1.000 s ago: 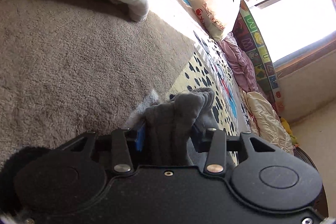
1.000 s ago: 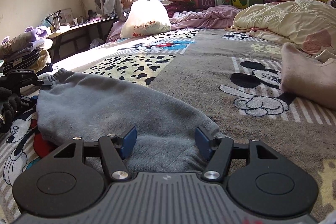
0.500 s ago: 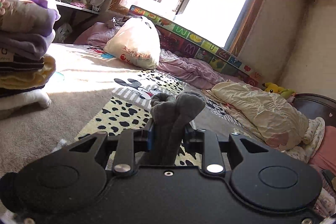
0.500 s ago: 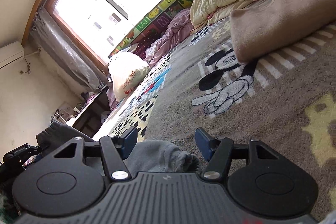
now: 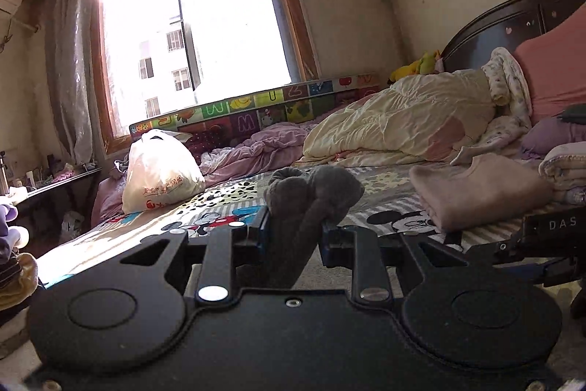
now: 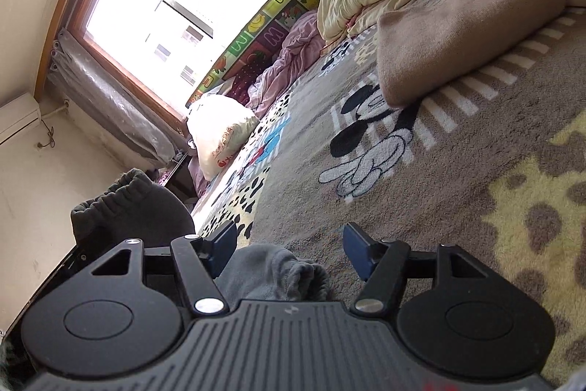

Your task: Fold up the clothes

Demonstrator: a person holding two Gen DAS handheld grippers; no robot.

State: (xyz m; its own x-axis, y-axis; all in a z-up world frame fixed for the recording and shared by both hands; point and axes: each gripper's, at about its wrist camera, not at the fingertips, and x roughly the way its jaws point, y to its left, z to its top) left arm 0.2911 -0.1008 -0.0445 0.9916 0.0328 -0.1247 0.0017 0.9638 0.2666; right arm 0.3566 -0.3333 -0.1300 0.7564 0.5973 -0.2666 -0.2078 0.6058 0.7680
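Pinching the grey clothing [image 5: 311, 200] tight, my left gripper [image 5: 293, 237] holds its bunched stretchy edge up off the cartoon blanket [image 6: 421, 178], so the cloth hangs free to fold. My right gripper [image 6: 287, 244] is spread wide, holding nothing, with another bunched bit of grey just under it. I think it should grab there next. A folded pink top [image 6: 457, 35] lies further along the blanket.

"DAS" on right hand-held gripper [image 5: 527, 257]; W, M, U, Z on alphabet mat [image 5: 256, 109]
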